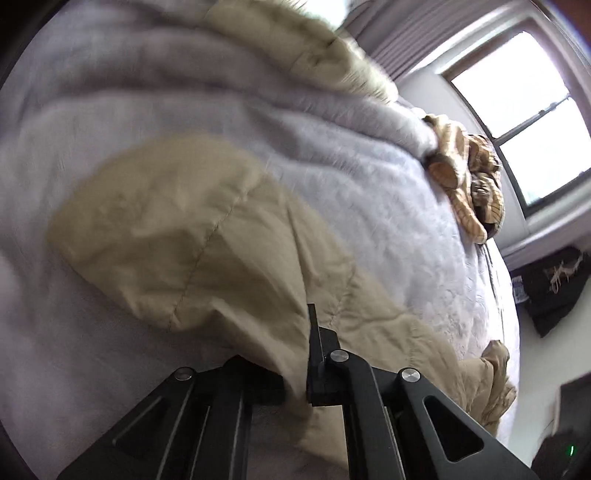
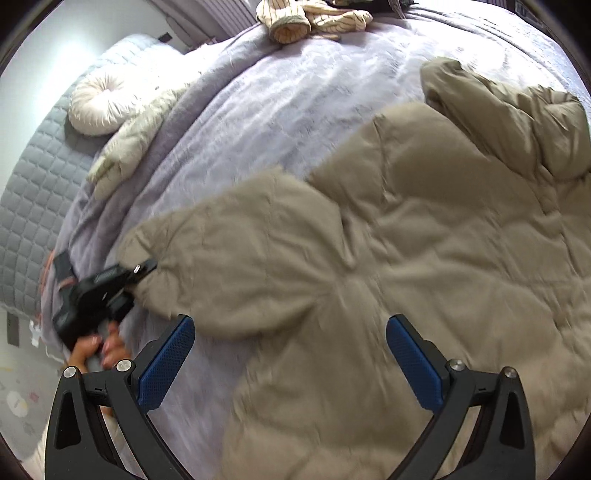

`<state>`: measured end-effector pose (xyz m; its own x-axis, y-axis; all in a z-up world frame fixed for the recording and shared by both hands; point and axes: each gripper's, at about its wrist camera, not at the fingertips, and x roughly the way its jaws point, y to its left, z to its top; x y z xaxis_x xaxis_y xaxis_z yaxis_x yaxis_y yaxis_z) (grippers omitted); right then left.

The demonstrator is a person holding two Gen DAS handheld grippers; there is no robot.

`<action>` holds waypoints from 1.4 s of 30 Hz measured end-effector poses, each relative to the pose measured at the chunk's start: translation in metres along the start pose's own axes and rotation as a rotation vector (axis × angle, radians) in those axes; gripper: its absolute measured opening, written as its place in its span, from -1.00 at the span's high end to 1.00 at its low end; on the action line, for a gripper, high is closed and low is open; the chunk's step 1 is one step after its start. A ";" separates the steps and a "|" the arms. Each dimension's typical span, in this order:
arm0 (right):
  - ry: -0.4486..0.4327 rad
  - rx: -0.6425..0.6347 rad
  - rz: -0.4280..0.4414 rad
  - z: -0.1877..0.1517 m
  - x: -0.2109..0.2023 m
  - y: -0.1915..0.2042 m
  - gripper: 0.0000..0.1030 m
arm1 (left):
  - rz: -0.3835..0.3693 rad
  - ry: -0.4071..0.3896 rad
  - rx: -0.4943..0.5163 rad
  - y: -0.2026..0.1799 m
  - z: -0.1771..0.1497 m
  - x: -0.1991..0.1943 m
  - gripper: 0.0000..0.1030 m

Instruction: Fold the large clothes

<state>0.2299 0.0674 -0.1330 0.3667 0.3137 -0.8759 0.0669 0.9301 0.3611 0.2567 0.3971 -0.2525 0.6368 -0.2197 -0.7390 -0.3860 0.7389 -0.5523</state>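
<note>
- Blue-padded fingers (image 2: 181,354) of the right gripper (image 2: 290,363) sit nearest, spread wide with nothing between them, hanging over the near edge of the coat (image 2: 424,240).
- Spread flat on the bed (image 2: 258,110), the tan padded coat fills the near right part of the right view; one sleeve (image 2: 236,258) runs out to the left, and a bunched part (image 2: 517,122), a hood or the other sleeve, lies at the far right.
- Out at the cuff end of that left sleeve, the left gripper (image 2: 142,271) is pinched shut on the cloth, and a hand (image 2: 99,350) holds its grip just below.
- From the left gripper's own view, its fingers (image 1: 314,350) are closed with a fold of the tan sleeve (image 1: 177,240) caught between them; the sleeve stretches away from the fingers up and to the left.
- So the left side already has the sleeve end. The right gripper is nearer the coat's body and, I'd say, needs a bite on the near hem or side before the sleeve can be carried across.
- Fabric looks soft, quilted and creased, likely to sag and slip when lifted.
- Far off on the bed lie a striped garment (image 2: 314,18) and a round cushion (image 2: 99,107), well apart from the coat.
</note>
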 end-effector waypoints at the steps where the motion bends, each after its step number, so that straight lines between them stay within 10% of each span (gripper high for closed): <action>1: -0.011 0.005 0.008 0.004 0.005 0.000 -0.85 | -0.009 -0.013 0.016 -0.004 0.003 -0.006 0.85; 4: 0.022 0.044 0.055 0.010 0.028 -0.005 0.79 | -0.052 -0.053 0.072 -0.025 0.015 -0.027 0.85; 5: 0.047 0.071 0.069 0.010 0.039 -0.007 0.89 | -0.061 -0.060 0.086 -0.031 0.014 -0.031 0.85; 15: 0.173 0.125 0.161 0.001 0.100 -0.013 0.97 | -0.252 -0.084 0.398 -0.160 -0.019 -0.078 0.85; 24: 0.085 0.198 0.214 -0.008 0.008 -0.079 0.95 | -0.360 0.031 0.776 -0.322 -0.139 -0.069 0.85; 32: -0.023 0.352 -0.014 -0.034 -0.093 -0.213 0.94 | -0.127 0.276 1.102 -0.391 -0.310 0.031 0.85; 36: -0.027 0.412 -0.056 -0.045 -0.113 -0.256 0.92 | -0.043 0.301 1.161 -0.376 -0.334 0.045 0.84; 38: -0.031 0.430 -0.065 -0.045 -0.115 -0.266 0.89 | -0.040 0.306 1.158 -0.375 -0.332 0.041 0.39; 40: -0.036 0.442 -0.060 -0.049 -0.117 -0.277 0.89 | -0.062 0.312 1.147 -0.370 -0.326 0.037 -0.55; 42: -0.039 0.444 -0.055 -0.047 -0.113 -0.274 0.89 | -0.067 0.270 1.153 -0.366 -0.321 0.026 -0.68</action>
<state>0.1262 -0.2140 -0.1480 0.3851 0.2505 -0.8882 0.4764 0.7704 0.4238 0.2000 -0.0831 -0.1932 0.4177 -0.3047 -0.8560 0.5601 0.8281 -0.0215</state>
